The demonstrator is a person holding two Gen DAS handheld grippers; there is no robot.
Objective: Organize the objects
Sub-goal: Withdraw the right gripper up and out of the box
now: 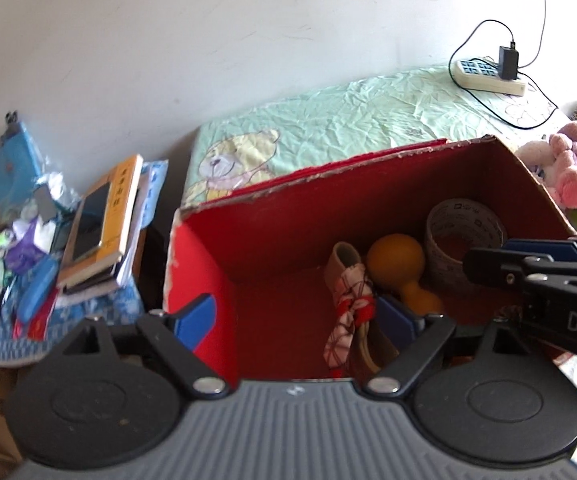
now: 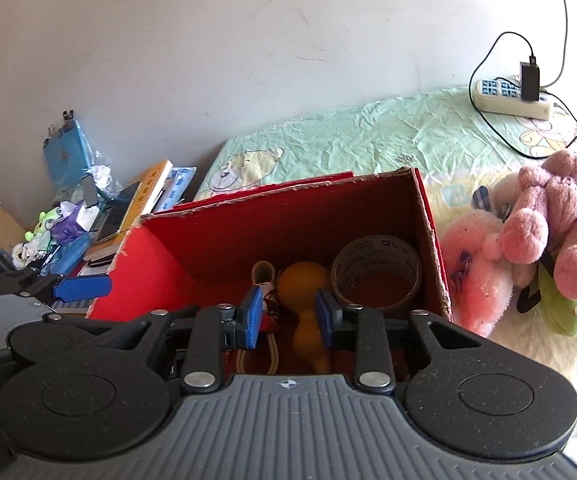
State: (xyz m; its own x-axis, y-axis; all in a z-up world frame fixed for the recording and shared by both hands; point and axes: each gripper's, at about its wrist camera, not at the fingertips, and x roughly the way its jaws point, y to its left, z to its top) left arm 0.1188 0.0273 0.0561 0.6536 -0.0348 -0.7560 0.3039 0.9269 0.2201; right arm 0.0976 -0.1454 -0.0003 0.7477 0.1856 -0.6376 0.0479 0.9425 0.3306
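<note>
A red cardboard box stands open on the bed. Inside lie a roll of clear tape, an orange gourd-shaped toy and a small beige item wrapped in red-and-white cloth. My left gripper hangs over the box's near left part, wide open and empty. My right gripper is above the gourd, open, its blue pads either side of the gourd's neck without pressing on it.
Pink plush toys lie right of the box on the green sheet. A power strip with a charger and cable sits far back. Left of the bed, books and small clutter crowd a low stand.
</note>
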